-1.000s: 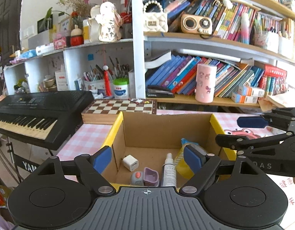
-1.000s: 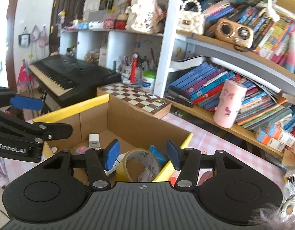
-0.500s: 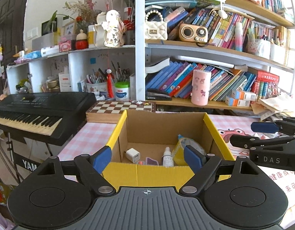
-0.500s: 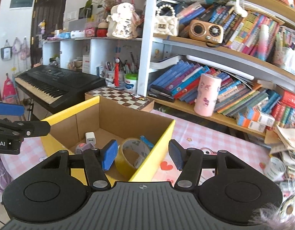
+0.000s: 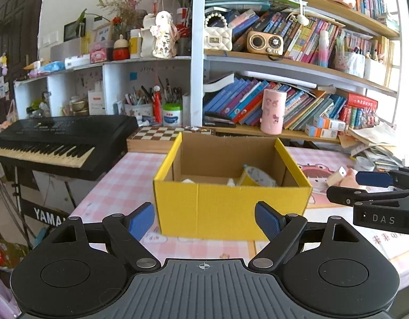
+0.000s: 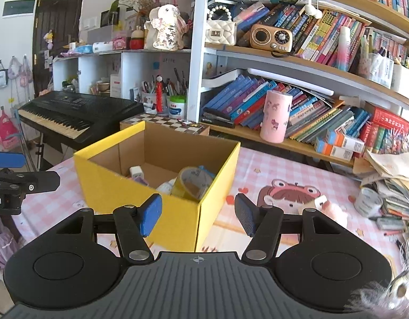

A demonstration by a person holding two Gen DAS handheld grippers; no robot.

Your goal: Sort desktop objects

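Note:
A yellow cardboard box (image 5: 231,207) stands open on the pink checked table. Inside it I see a tape roll (image 6: 191,183), a white charger (image 6: 136,171) and other small items, partly hidden by the wall. My left gripper (image 5: 204,219) is open and empty, just short of the box's front wall. My right gripper (image 6: 198,216) is open and empty at the box's near right corner, and it also shows in the left wrist view (image 5: 372,186). A pink plush toy (image 6: 334,210) and a small tin (image 6: 368,202) lie on the table to the right.
A black keyboard (image 5: 58,143) stands left of the table, and a chessboard (image 5: 164,135) lies behind the box. Bookshelves fill the back, with a pink cup (image 5: 272,111) on the low shelf. A pile of papers (image 6: 390,175) crowds the right edge.
Both grippers have drawn back from over the box, whose front wall now hides most of its contents. The right jaws have widened slightly.

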